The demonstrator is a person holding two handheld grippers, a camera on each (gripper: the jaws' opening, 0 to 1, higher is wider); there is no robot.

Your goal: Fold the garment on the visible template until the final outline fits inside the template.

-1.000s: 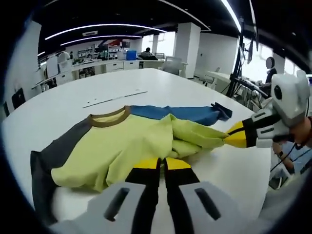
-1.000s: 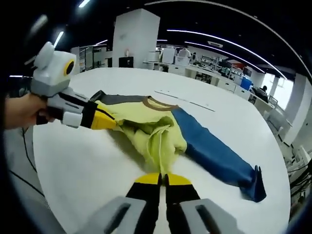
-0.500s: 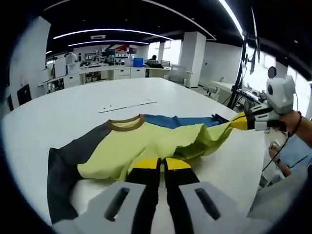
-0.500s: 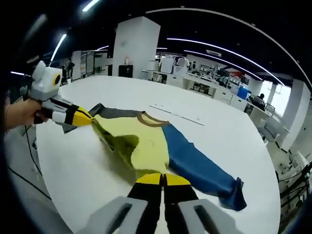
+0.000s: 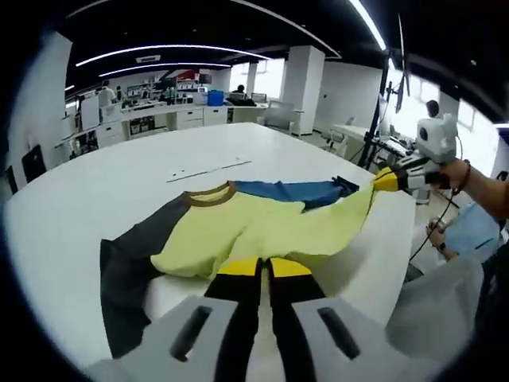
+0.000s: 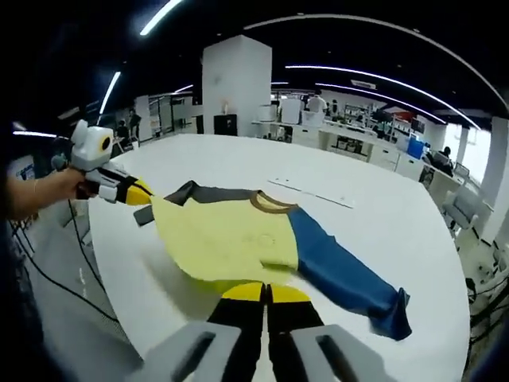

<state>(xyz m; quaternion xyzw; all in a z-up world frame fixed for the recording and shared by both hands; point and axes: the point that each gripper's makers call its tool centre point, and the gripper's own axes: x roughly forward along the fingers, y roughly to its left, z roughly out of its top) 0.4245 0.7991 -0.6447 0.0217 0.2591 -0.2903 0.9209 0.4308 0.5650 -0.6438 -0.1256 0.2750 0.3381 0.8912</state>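
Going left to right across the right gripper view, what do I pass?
Left gripper → grey sleeve → yellow shirt body → blue sleeve.

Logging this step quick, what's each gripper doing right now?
Left gripper: shut on the shirt hem.
Right gripper: shut on the shirt's hem too.

The garment (image 5: 238,231) is soft matt cloth, yellow, blue and grey. It lies on a smooth white table (image 5: 103,171) with a faint sheen. The gripper (image 5: 266,274) jaws look like hard matt plastic.
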